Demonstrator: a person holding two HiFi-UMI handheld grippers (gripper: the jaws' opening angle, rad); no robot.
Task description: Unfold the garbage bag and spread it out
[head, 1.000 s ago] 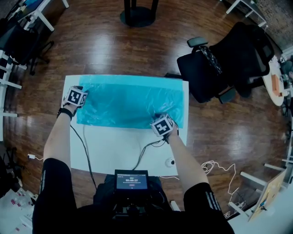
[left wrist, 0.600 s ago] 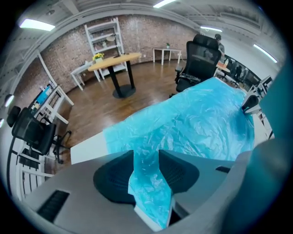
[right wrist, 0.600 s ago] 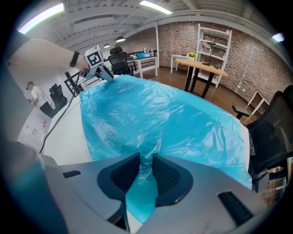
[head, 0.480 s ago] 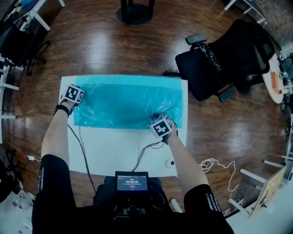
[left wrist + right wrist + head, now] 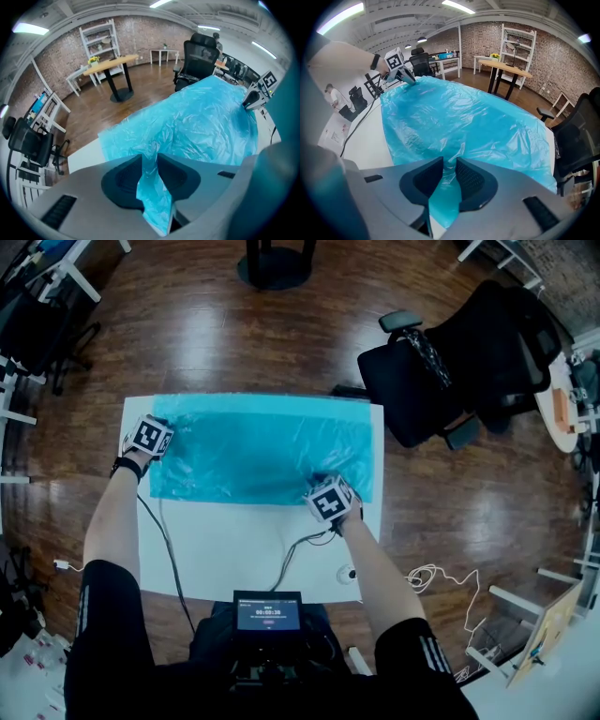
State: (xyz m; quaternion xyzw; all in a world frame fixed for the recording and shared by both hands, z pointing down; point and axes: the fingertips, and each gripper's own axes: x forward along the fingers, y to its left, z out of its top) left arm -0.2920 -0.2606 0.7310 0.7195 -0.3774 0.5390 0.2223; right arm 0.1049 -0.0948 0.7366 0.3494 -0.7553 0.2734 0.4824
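A thin blue garbage bag (image 5: 262,451) lies spread flat across the far half of the white table (image 5: 234,549). My left gripper (image 5: 165,431) is at the bag's left edge; its jaws are closing, and in the left gripper view (image 5: 149,161) a fold of blue film (image 5: 152,197) is pinched between the pads. My right gripper (image 5: 320,482) is at the bag's near edge toward the right, shut on a bunched strip of the film (image 5: 445,197) in the right gripper view (image 5: 449,166). Between the two grips the bag (image 5: 459,117) is crinkled but flat.
A black office chair (image 5: 450,371) stands just off the table's far right corner. A round table base (image 5: 277,263) is on the wood floor beyond. Cables (image 5: 300,549) and a small white object (image 5: 349,573) lie on the near part of the table. A screen device (image 5: 268,613) sits at my chest.
My left gripper has shifted slightly outward to the left, drawing the bag's left edge with it, and its jaws have narrowed on the film. The right gripper has stayed put.
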